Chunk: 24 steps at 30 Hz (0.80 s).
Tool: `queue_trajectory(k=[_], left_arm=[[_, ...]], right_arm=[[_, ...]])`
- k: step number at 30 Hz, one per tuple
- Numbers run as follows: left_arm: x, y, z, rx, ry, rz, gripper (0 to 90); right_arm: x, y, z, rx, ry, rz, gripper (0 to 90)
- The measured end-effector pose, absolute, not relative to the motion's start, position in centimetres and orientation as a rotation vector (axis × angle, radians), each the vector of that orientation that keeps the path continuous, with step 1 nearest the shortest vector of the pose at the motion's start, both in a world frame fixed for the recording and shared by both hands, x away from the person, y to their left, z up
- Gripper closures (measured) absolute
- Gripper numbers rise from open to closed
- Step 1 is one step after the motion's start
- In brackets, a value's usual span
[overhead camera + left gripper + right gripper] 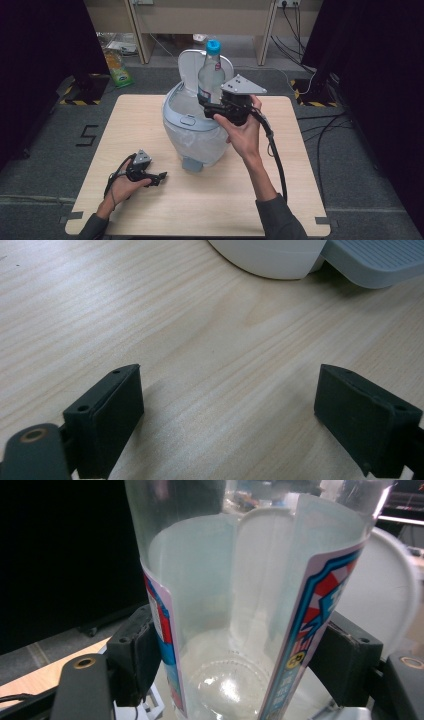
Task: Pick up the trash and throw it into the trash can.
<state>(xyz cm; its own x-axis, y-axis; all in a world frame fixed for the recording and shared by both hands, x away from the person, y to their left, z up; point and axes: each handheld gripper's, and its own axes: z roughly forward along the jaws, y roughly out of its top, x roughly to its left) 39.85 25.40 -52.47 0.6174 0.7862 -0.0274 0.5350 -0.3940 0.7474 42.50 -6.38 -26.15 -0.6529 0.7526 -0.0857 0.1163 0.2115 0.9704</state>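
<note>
A clear plastic bottle (210, 75) with a blue cap and a red-and-blue label stands upright in my right gripper (210, 104), held over the mouth of a white pedal bin (192, 132) whose lid (189, 62) is flipped up behind it. In the right gripper view both black pads (140, 655) press on the bottle (240, 605) at its label. My left gripper (161, 178) rests low on the wooden table (150, 210) at the front left, open with nothing between its pads (117, 415); the bin's base (270, 257) and grey pedal (375, 260) lie ahead of it.
The bin stands in the middle of the table, its pedal (192, 164) facing the front edge. On the floor beyond the table's left corner lies a green packet (118, 70). Cables run along the floor at the right, and wooden furniture stands behind.
</note>
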Motion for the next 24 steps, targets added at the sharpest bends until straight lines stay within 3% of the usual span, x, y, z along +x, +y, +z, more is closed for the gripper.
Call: queue_trajectory(k=[16,20,24], left_arm=[[39.8,25.4,-52.5,2.095,1.034,0.431,11.5],[39.8,25.4,-52.5,2.095,1.034,0.43,11.5],[39.9,25.3,-52.5,2.092,1.034,0.435,13.0]], right_arm=[[44.4,-5.2,-27.7,0.83,2.036,1.468,27.7],[44.0,-5.7,-27.3,0.805,1.942,1.624,14.5],[43.2,-7.9,-26.0,0.784,1.869,1.669,20.2]])
